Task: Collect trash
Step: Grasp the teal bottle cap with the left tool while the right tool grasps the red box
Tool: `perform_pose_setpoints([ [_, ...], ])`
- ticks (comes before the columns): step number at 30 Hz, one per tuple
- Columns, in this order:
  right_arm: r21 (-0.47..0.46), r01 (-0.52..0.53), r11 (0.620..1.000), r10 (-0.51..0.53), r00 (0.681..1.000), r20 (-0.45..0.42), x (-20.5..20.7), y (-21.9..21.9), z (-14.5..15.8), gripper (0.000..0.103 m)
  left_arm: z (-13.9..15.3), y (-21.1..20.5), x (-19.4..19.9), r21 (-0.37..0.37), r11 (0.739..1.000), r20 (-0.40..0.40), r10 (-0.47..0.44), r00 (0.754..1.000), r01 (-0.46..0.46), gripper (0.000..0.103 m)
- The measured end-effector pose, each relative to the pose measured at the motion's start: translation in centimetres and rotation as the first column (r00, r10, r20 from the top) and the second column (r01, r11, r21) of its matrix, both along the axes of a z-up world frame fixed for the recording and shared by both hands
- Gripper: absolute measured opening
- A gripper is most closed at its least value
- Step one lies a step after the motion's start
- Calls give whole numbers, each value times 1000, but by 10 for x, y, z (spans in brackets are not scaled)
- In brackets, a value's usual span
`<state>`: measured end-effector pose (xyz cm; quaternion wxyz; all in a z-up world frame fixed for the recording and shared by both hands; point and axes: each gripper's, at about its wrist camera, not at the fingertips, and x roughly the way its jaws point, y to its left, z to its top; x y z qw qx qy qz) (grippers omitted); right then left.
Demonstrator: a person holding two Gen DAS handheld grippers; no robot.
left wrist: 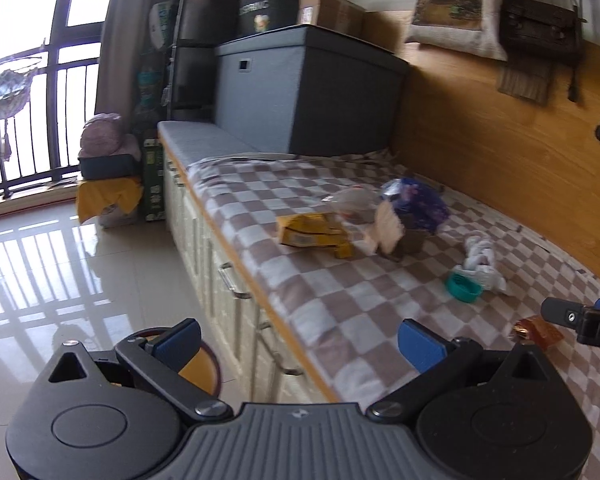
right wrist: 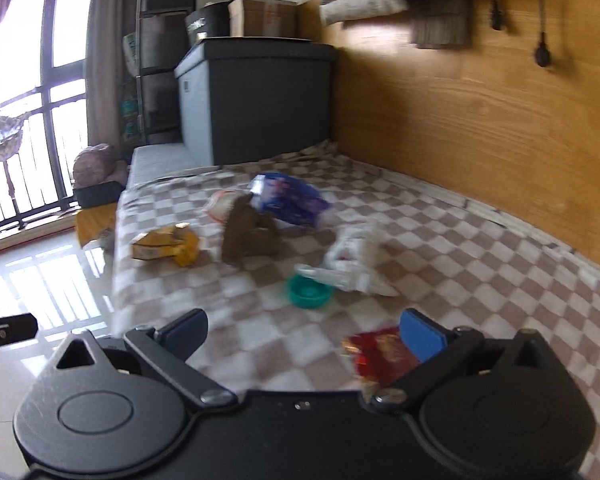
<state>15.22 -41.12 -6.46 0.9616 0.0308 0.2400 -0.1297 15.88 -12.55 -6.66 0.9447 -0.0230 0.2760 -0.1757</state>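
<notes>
Trash lies scattered on a checkered bed cover (left wrist: 340, 292). There is a yellow carton (left wrist: 314, 234) (right wrist: 166, 244), a blue-purple wrapper (left wrist: 420, 200) (right wrist: 292, 198), a brown paper lump (right wrist: 248, 236), crumpled white tissue (left wrist: 482, 262) (right wrist: 352, 264), a teal cap (left wrist: 464, 288) (right wrist: 310, 291) and a red-orange wrapper (left wrist: 538, 330) (right wrist: 384, 354). My left gripper (left wrist: 300, 340) is open and empty over the bed's edge. My right gripper (right wrist: 304, 332) is open, with the red wrapper just below its right finger; it also shows in the left wrist view (left wrist: 580, 320).
A grey storage box (left wrist: 312, 92) stands at the bed's far end, with a cardboard box (left wrist: 332, 8) on top. A wooden wall (left wrist: 500, 128) runs along the right. Drawers (left wrist: 236, 280) sit under the bed. Tiled floor (left wrist: 60, 260) and a round bin (left wrist: 198, 368) are left.
</notes>
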Motion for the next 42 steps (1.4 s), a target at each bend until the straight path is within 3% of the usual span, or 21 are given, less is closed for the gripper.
perform_pose_setpoints([
  [6, -31, 60, 998, -60, 998, 5, -13, -40, -17, 103, -7, -39, -4, -28, 996, 22, -82, 996, 82, 103],
  [12, -62, 37, 997, -41, 997, -62, -5, -70, -39, 103, -14, -79, -2, -28, 983, 35, -182, 983, 183, 103],
  [17, -36, 9, 999, -13, 994, -105, 13, -88, -55, 103, -23, -112, 6, -4, 968, 27, -250, 968, 250, 103],
  [24, 40, -30, 999, 35, 991, -130, 39, -101, -67, 103, -36, -145, 35, 7, 958, -42, -287, 957, 288, 103],
  [31, 91, -17, 996, 25, 995, -96, 41, -108, -76, 103, -44, -172, 65, 17, 950, -71, -311, 948, 313, 103],
  [34, 81, -12, 997, 18, 997, -73, 36, -108, -76, 103, -48, -188, 75, 54, 944, -66, -321, 945, 325, 102],
  [38, 54, -2, 999, 4, 999, -38, 31, -106, -71, 103, -54, -211, 89, 102, 928, -68, -352, 933, 358, 92],
  [42, 90, -15, 996, 18, 999, -37, 34, -110, -73, 103, -60, -233, 104, 132, 913, -91, -378, 921, 387, 90],
])
